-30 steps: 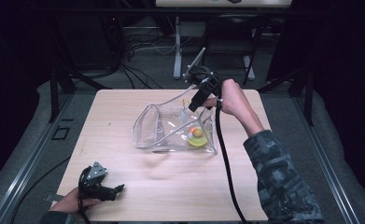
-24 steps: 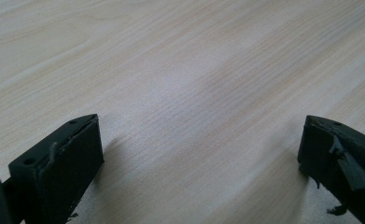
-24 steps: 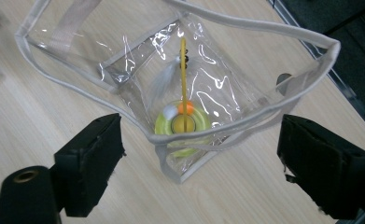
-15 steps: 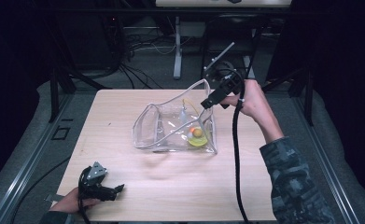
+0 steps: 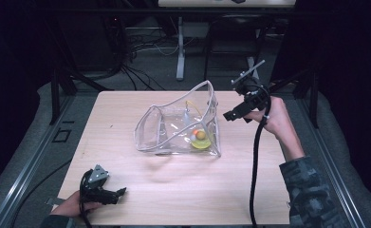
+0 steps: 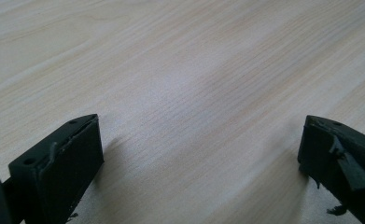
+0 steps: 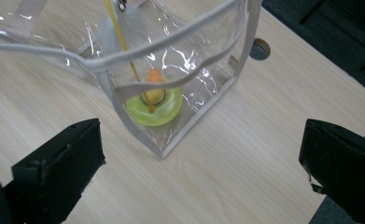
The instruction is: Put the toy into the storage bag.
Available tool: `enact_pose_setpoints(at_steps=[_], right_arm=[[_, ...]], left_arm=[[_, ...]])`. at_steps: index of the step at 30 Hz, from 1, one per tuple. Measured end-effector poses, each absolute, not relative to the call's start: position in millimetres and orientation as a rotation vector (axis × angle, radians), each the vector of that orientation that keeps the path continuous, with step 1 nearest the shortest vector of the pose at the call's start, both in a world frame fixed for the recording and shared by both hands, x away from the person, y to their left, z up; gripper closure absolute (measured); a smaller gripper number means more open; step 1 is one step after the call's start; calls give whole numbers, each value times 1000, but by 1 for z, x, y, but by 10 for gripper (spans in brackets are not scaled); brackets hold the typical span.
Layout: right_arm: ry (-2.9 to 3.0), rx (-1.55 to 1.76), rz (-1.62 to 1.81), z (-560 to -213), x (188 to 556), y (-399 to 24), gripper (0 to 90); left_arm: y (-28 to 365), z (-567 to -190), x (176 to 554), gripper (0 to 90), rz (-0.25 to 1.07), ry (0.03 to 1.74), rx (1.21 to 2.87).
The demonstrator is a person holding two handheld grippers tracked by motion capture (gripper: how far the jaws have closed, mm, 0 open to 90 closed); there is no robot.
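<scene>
Moved rightward off the clear bag (image 5: pixel 180 126) since the earlier frames: right gripper (image 5: pixel 231 115), jaws just opened wide, nothing between them, now beside the bag's right wall. Left gripper (image 5: pixel 120 192) unmoved near the table's (image 5: pixel 268 199) front left edge, jaws spread wide over bare wood. One bag, mid-table, open mouth up; inside, one yellow-green ring (image 7: pixel 154 108) with one orange piece (image 7: pixel 154 77). Broad free wood in front.
</scene>
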State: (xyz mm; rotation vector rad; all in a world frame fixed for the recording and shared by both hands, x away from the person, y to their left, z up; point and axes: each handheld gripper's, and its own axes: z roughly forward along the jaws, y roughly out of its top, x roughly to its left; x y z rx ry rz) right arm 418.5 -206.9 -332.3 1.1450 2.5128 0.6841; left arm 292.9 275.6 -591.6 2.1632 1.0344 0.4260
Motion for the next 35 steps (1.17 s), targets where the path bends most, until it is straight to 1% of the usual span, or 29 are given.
enact_pose_setpoints(at_steps=[8,20,26,28,35], right_arm=[[2507,1200,669,-369,404,-224,0],[2530,1322,645,-438,393,-240,0],[2543,1343,637,-461,388,-244,0],[2533,1368,672,-476,384,-247,0],[2505,1393,688,-501,380,-253,9]], left_arm=[[276,-592,293,0,426,1033,2163],[275,-592,293,0,431,1034,2160],[275,-592,293,0,431,1034,2160],[275,-592,293,0,431,1035,2160],[275,-592,293,0,431,1036,2158]])
